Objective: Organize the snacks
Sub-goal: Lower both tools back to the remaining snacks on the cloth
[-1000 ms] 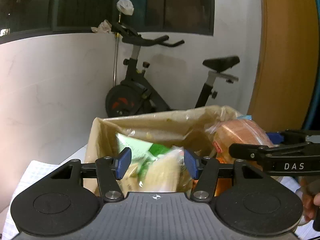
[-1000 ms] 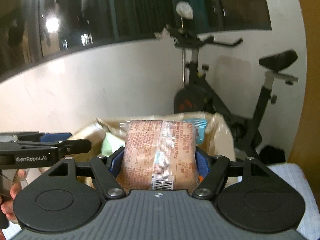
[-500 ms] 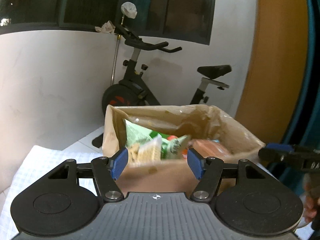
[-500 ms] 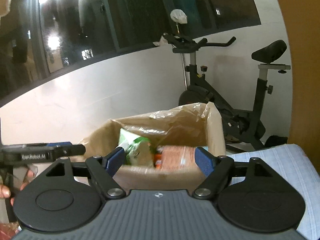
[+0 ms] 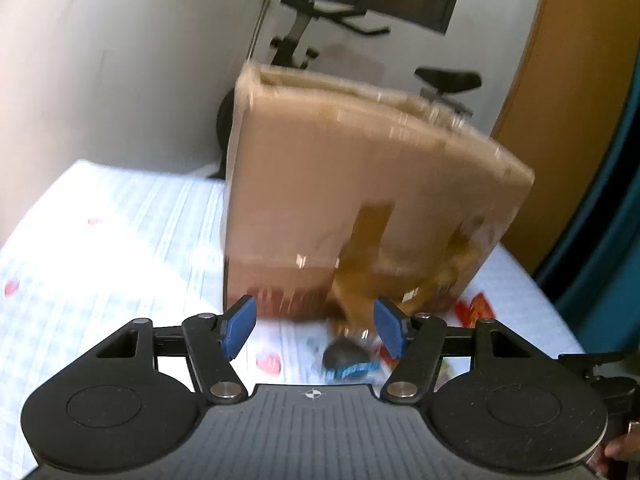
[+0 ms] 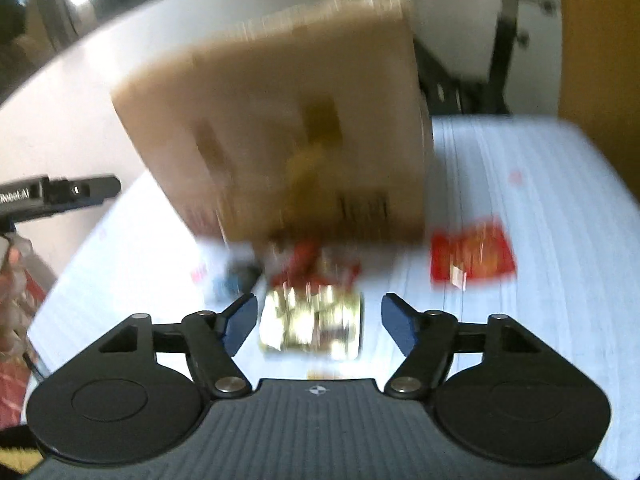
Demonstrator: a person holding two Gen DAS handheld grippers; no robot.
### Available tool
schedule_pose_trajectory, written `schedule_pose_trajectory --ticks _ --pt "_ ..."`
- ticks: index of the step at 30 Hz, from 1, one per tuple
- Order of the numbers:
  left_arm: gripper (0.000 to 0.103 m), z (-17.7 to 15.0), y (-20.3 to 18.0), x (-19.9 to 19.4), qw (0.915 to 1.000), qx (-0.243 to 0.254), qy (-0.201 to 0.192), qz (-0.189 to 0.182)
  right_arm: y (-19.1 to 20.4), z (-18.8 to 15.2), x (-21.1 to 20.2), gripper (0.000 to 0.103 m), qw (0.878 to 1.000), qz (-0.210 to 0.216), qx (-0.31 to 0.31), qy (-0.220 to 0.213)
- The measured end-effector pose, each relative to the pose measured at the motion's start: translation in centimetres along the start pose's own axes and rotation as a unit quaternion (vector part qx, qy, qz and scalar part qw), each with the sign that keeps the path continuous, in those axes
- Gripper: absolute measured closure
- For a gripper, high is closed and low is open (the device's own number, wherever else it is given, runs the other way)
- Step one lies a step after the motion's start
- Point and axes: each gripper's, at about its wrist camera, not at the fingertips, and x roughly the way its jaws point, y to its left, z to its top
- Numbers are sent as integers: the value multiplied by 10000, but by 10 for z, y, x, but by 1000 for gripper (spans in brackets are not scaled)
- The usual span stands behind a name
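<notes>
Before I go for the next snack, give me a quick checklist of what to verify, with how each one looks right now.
1. Left gripper open and empty: ok, the jaws stand apart with nothing between them.
2. Right gripper open and empty: ok, the jaws stand apart, holding nothing.
3. A snack lined up for pickup: ok, the gold-wrapped pack lies on the cloth just ahead of the right gripper.
4. Other snacks left outside the cardboard box: ok, a red packet lies to the box's right, and a dark round item in front of it.
5. Box upright and steady: cannot tell, both views are motion-blurred.
6. Room inside the box: cannot tell, its opening is out of sight.
</notes>
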Motion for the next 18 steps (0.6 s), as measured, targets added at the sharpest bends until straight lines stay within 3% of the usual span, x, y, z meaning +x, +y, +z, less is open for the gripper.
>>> schedule_pose_trajectory --ticks 7,10,13,16,18 --pt "36 -18 3 11 9995 -41 302 -13 7 -29 27 39 9957 -104 -160 911" --pt "37 -25 4 16 9991 -58 416 -66 11 -39 32 51 9932 -227 -288 1106" --pt "40 -30 2 15 9988 -69 466 -89 18 -43 31 63 9914 -285 -659 1094" --pt "47 -30 1 16 9987 -54 470 -208 13 -41 30 66 9923 -236 -707 988" --pt "58 -27 -3 17 9986 60 461 -252 6 -35 35 66 9935 -332 -664 862"
